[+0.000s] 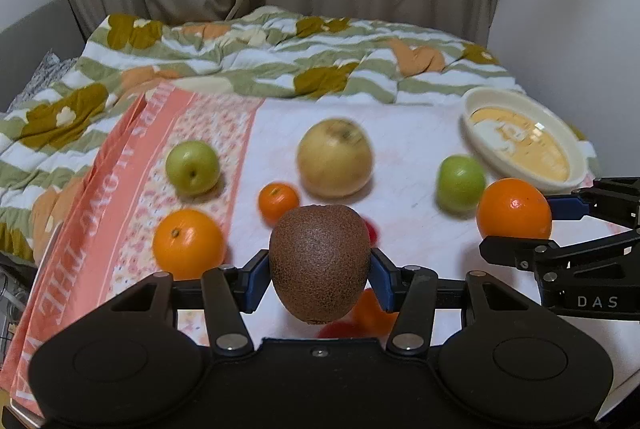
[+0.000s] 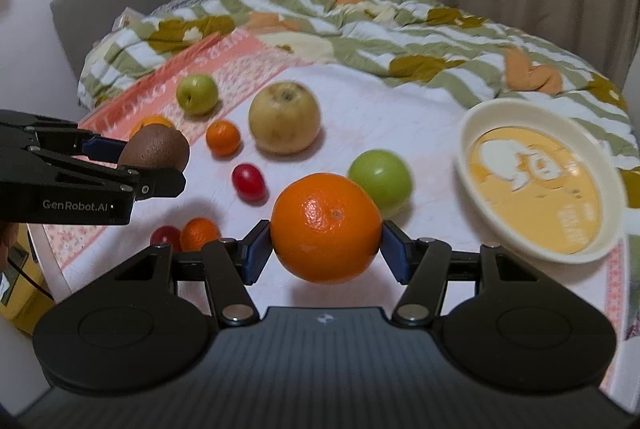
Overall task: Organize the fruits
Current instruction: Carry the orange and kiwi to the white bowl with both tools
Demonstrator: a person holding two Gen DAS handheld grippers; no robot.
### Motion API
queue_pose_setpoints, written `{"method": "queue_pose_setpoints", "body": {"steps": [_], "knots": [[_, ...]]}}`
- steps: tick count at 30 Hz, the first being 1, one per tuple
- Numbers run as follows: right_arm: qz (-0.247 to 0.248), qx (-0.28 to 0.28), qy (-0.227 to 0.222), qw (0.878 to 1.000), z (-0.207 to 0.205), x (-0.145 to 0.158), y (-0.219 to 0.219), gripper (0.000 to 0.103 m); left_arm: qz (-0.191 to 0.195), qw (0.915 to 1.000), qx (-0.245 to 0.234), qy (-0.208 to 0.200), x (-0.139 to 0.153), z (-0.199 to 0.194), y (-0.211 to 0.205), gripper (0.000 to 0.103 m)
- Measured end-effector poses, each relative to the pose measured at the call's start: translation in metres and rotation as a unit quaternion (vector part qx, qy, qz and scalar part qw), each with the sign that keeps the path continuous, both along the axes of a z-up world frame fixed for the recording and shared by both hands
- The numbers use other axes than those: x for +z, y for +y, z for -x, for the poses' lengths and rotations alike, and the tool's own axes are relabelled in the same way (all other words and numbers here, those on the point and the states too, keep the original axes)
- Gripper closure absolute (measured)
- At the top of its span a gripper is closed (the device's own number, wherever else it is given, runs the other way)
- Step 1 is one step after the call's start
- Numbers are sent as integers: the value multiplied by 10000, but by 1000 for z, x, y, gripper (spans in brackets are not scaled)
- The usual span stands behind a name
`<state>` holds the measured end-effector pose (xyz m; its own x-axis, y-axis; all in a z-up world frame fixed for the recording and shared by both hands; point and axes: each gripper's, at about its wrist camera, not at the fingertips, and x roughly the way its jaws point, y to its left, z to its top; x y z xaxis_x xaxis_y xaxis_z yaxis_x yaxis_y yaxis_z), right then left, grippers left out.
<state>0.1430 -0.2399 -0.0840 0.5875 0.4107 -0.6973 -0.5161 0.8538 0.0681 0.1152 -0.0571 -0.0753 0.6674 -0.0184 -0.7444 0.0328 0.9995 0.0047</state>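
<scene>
My left gripper (image 1: pixel 319 279) is shut on a brown kiwi (image 1: pixel 320 261), held above the white and pink cloth (image 1: pixel 400 133). To its right, my right gripper (image 1: pixel 520 229) is shut on a large orange (image 1: pixel 514 209), its blue pads pressing both sides. The right wrist view shows that orange (image 2: pixel 326 225) between the pads of the right gripper (image 2: pixel 326 249), and the kiwi (image 2: pixel 156 147) in the left gripper (image 2: pixel 148 161) at the left edge. A cream bowl (image 2: pixel 464 133) with a yellow bottom sits at the right, tilted toward me, with a green apple (image 2: pixel 380 175) just left of it.
Loose on the cloth lie a yellow pear-like fruit (image 2: pixel 285 117), another green apple (image 2: pixel 197 94), a second orange (image 1: pixel 188 243), two small mandarins (image 2: pixel 223 137) (image 2: pixel 199 232) and two red tomatoes (image 2: pixel 249 181) (image 2: pixel 165 235). A flowered quilt (image 2: pixel 400 29) is bunched behind, before curtains.
</scene>
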Motion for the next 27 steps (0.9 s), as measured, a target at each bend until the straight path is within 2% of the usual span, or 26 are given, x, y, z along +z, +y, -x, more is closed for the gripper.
{"method": "queue_pose_setpoints", "body": {"steps": [7,13,21,27], "knots": [[-108,-236,-202,9995,3,44,-46,29,-4,9995,-149,-284,44,-2,-46,47],[-34,-505,-397,9979,-6,76,-95,29,52,9977,-365,-576,71,-17,-89,47],[53,-951,-420,9946,-38,91,-149,29,203,9945,-790,-651,81,-61,-138,47],[133,-1260,-389,9912,-70,84,-172,29,170,9915,-1170,-546,69,-109,-166,47]]}}
